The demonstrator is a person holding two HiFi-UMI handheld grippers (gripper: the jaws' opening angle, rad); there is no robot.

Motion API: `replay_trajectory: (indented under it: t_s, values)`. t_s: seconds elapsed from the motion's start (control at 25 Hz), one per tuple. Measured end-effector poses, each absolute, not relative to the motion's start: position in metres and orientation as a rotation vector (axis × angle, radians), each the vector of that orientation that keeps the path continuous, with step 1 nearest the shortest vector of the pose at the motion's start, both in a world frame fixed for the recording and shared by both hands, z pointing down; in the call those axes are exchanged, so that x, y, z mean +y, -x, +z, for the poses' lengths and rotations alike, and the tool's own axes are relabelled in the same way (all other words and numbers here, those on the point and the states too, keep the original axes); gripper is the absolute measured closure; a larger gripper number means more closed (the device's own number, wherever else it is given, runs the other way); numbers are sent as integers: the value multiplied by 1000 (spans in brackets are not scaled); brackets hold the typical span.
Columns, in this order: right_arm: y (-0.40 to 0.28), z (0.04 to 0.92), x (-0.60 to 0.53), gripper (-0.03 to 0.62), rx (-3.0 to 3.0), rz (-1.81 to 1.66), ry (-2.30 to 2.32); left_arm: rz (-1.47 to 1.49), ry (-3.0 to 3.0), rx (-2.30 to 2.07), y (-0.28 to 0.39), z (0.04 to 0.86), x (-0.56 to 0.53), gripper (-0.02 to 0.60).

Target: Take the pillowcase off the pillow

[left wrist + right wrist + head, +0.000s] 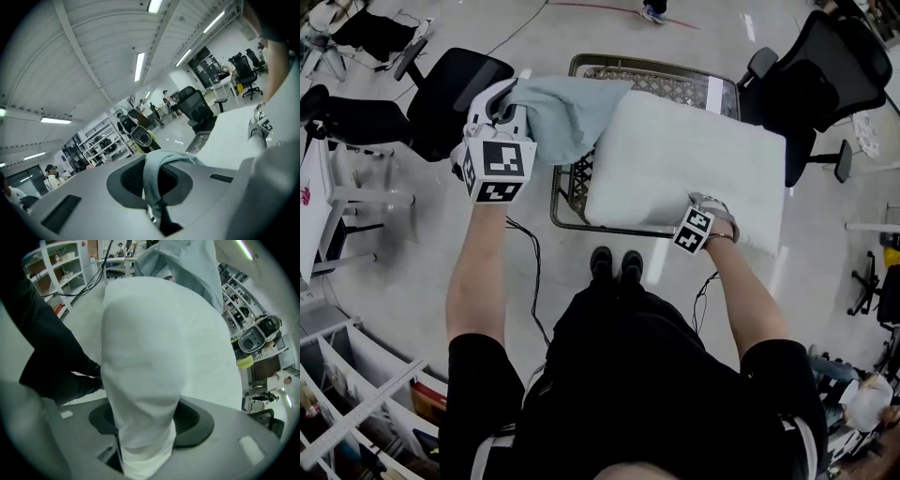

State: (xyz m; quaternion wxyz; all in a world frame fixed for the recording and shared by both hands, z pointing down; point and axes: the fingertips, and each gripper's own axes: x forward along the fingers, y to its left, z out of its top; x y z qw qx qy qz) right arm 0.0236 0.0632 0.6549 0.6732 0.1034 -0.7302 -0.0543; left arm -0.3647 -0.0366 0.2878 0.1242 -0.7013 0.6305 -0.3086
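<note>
Seen from above, a person stands over a wire basket (652,73) on a pale floor. White shelving (356,394) sits at 8 o'clock, and a black office chair (455,89) at 10 o'clock.

At 11 o'clock the left gripper (502,101) is raised. Its jaws are pinched nearly together on a fold of the pale blue-grey pillowcase (567,112). The left gripper view shows that cloth (157,183) squeezed thin between the dark pads. From there the pillowcase hangs bunched to the right, reaching the far-left corner of the pillow (684,159).

The bare white pillow lies across the basket at 1 o'clock. At 3 o'clock the right gripper (705,214) clamps its near edge. In the right gripper view the jaws stand partly apart, pressed on a thick roll of the pillow (145,380).

A second black chair (830,66) stands at 2 o'clock.
</note>
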Motion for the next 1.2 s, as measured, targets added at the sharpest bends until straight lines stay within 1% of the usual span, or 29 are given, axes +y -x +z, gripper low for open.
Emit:
replay_trajectory:
  t_s: [0.12,0.24,0.36,0.4,0.52,0.6,0.8,0.92,1.2]
  values:
    - [13,648,70,285,-1719,-113,-260,-794,2049,1812,354,257,-44,574]
    - [37,638,79,243,-1794,-58,-277,-687,2033,1809,356,224,-49,574]
    - [40,633,86,242,-1786,-54,-250,-573,2023,1808,359,188,-50,574]
    - [41,634,87,254,-1772,-70,-236,-552,2024,1798,357,180,-50,574]
    - [51,638,89,272,-1744,-118,-212,-510,2051,1741,341,167,-50,574]
    - [65,637,92,272,-1770,-110,-222,-475,2086,1691,325,160,-46,574]
    - [82,618,97,238,-1885,-14,-280,-403,2200,1546,280,146,-45,574]
    - [82,575,85,240,-2035,11,-346,-377,2284,1445,244,143,-46,574]
    - [82,391,22,231,-2556,74,-618,-399,2480,1257,151,170,-47,574]
